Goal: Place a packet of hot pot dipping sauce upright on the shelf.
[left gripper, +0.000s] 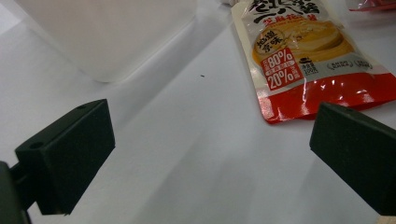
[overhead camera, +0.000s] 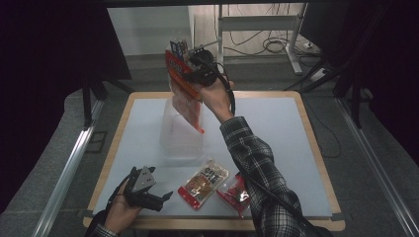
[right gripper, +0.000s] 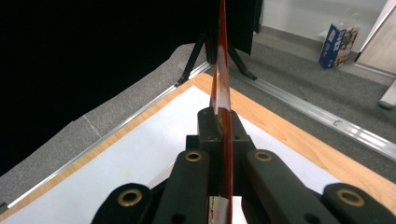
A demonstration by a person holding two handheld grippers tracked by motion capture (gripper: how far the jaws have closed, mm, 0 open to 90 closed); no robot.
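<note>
High over the table's far side, my right gripper [overhead camera: 190,73] is shut on the top edge of a red snack packet [overhead camera: 187,101], which hangs down into a clear plastic container [overhead camera: 180,136]. In the right gripper view the packet [right gripper: 222,70] shows edge-on, clamped by my right gripper [right gripper: 219,123]. My left gripper [overhead camera: 165,197] rests low at the front left, open. Its jaws stand wide apart in the left gripper view [left gripper: 210,154], over bare white table. A red-and-yellow snack packet [left gripper: 303,56] lies flat just ahead of it, also seen from above [overhead camera: 202,183].
A third red packet [overhead camera: 234,191] lies at the front, partly under the plaid sleeve [overhead camera: 257,163]. The white mat [overhead camera: 286,138] has a wooden border. The container's wall [left gripper: 102,32] stands ahead-left of the left gripper. A blue bag [right gripper: 337,42] sits on the floor beyond.
</note>
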